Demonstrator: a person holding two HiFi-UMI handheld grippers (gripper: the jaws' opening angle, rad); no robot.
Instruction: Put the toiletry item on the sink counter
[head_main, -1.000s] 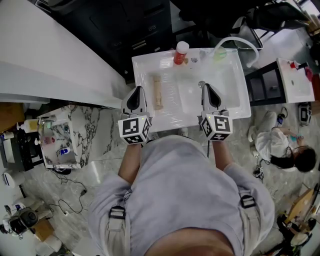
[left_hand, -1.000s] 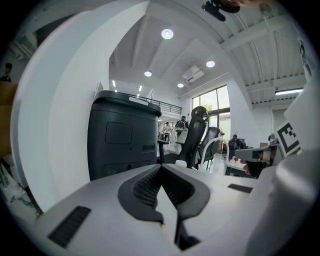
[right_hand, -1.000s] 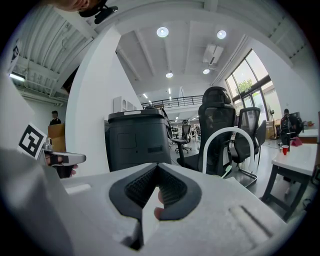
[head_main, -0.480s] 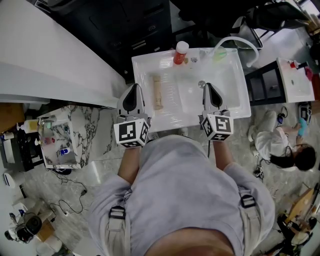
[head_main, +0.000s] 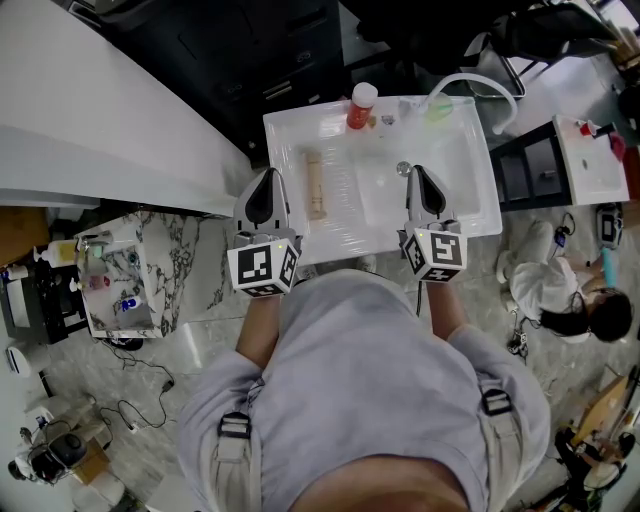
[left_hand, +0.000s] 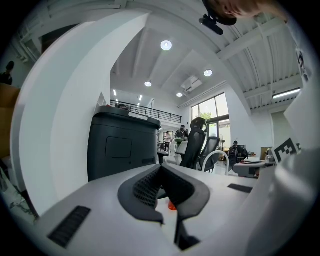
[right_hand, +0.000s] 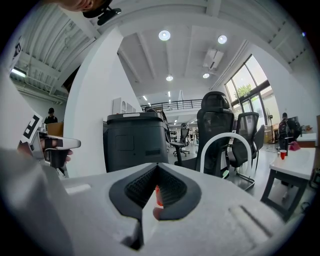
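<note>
A beige stick-shaped toiletry item (head_main: 315, 185) lies flat on the left part of the white sink counter (head_main: 470, 215). At the counter's back edge stands a red bottle with a white cap (head_main: 359, 106). My left gripper (head_main: 265, 174) is shut and holds nothing; its tip sits just left of the counter's left edge, apart from the beige item. The right gripper (head_main: 413, 171) is also shut and empty, over the basin near the drain (head_main: 403, 168). In both gripper views the jaws meet, and the red bottle (right_hand: 158, 196) shows only as a sliver behind them.
A white arched faucet (head_main: 478, 84) and a green item (head_main: 440, 108) are at the sink's back right. A black cabinet (head_main: 260, 45) stands behind, a marble side table (head_main: 150, 270) with small bottles to the left. A person (head_main: 560, 300) crouches on the floor at right.
My left gripper has shifted a little to the left and back, off the counter's edge. The right gripper and the items on the sink have stayed put.
</note>
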